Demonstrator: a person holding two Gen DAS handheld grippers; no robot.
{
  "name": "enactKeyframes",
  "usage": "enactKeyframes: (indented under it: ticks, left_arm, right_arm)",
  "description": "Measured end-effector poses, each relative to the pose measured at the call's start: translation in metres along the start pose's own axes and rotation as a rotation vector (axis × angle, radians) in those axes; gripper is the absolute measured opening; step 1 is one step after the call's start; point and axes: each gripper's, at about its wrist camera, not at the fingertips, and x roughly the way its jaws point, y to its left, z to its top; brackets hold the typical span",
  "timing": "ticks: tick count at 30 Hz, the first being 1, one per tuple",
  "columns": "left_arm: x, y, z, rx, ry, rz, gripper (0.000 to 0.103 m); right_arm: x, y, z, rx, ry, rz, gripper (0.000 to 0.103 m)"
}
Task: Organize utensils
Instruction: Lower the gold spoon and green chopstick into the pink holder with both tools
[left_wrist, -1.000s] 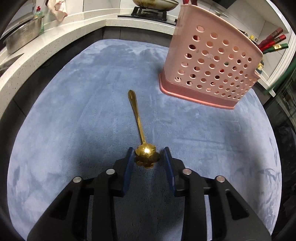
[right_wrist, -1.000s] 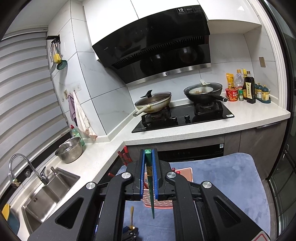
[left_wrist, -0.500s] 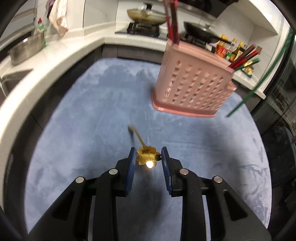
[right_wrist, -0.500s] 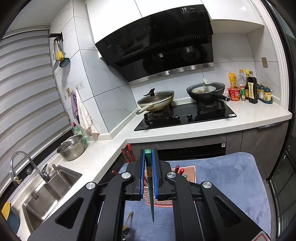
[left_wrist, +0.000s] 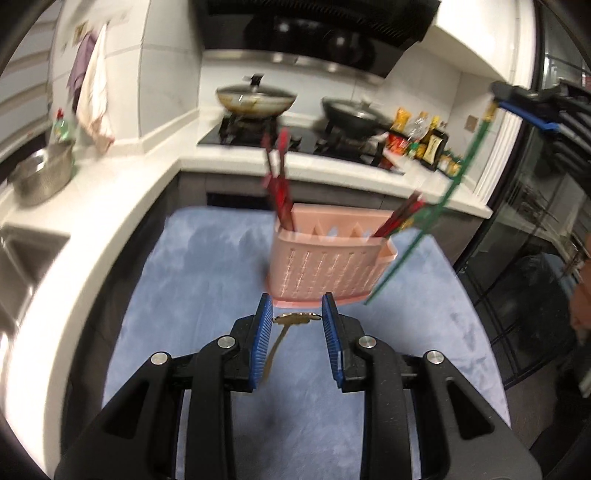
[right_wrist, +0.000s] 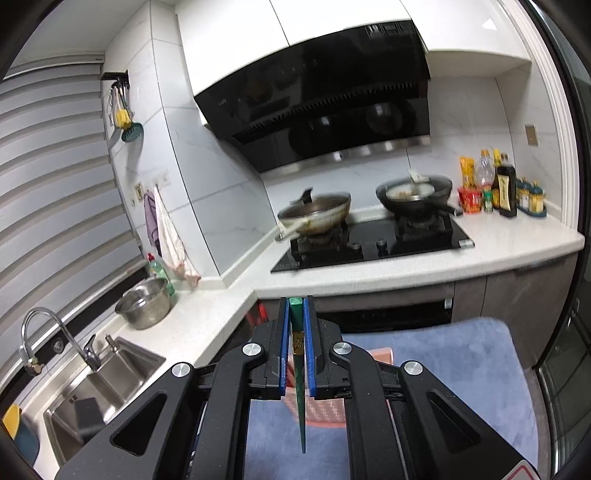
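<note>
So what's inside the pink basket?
Red chopsticks stand at the left end of the basket, more lean out at the right end. The middle slots look empty, but the wall hides their bottoms.

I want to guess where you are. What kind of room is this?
It looks like a home kitchen. There is a gas stove with two pans under a black range hood, a steel sink with a tap, and sauce bottles on the white counter.

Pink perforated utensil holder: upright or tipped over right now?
Upright. The pink perforated utensil holder stands base-down on the blue mat, open top up, with red chopsticks sticking out.
</note>
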Motion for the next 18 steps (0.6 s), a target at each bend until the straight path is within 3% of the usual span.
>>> enactKeyframes:
  ticks: [10, 18]
  left_arm:
    - [-0.001, -0.024, 0.094, 0.034, -0.104, -0.083, 0.027]
    - [0.031, -0.028, 0.128, 0.01, -0.115, -0.093, 0.027]
  right_arm:
    - [0.041, -0.007, 0.045, -0.002, -0.067, -0.05, 0.007]
    - [0.083, -0.027, 0.044, 0.035, -0.022, -0.074, 0.008]
